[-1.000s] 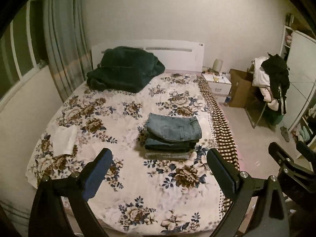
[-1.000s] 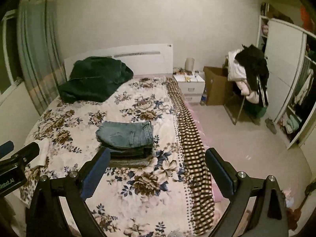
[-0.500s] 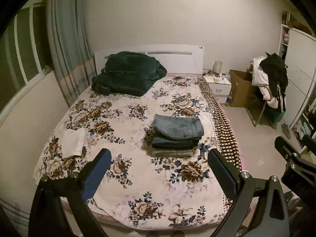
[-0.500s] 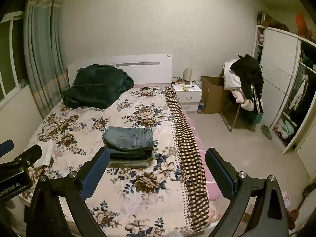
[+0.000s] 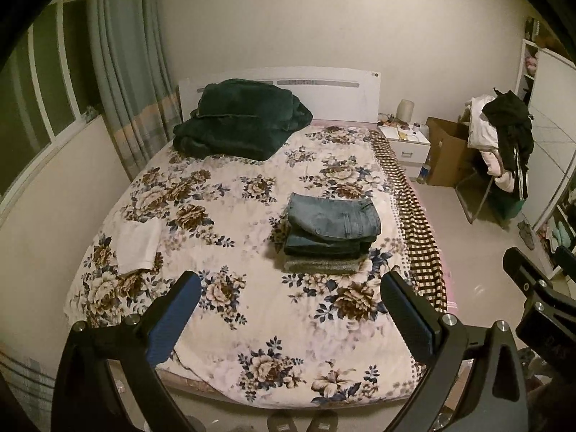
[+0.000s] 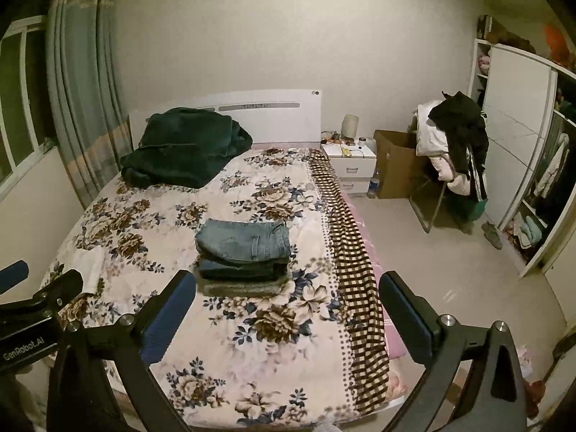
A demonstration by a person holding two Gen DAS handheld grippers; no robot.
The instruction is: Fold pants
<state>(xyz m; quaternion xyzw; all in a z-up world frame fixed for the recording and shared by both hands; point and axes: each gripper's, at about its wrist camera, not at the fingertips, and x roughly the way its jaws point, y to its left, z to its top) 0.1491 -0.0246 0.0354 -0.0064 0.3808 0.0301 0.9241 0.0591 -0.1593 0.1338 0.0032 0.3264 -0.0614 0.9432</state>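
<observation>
- The folded blue denim pants (image 5: 334,216) lie on top of a neat stack, above a darker folded pair (image 5: 325,244) and a grey folded garment (image 5: 322,265). The pile sits on the floral bedspread (image 5: 234,288) toward the checked right edge of the bed, probably so it is easy to reach from that side.
- The left gripper (image 5: 288,309) hangs well back from the bed's foot, its fingers (image 5: 172,320) spread wide with nothing between them.
- The right gripper (image 6: 286,309) is likewise held back with its fingers (image 6: 406,316) wide and bare, well apart from the stack.
- Judged from the squared pile and both tools being free, the folding looks finished.
- A small white folded cloth (image 5: 135,246) rests near the bed's left edge; whether it belongs to the task is hard to tell at this distance.
- A dark green plush blanket (image 5: 237,118) is heaped against the white headboard (image 5: 324,97), out of the working area.
</observation>
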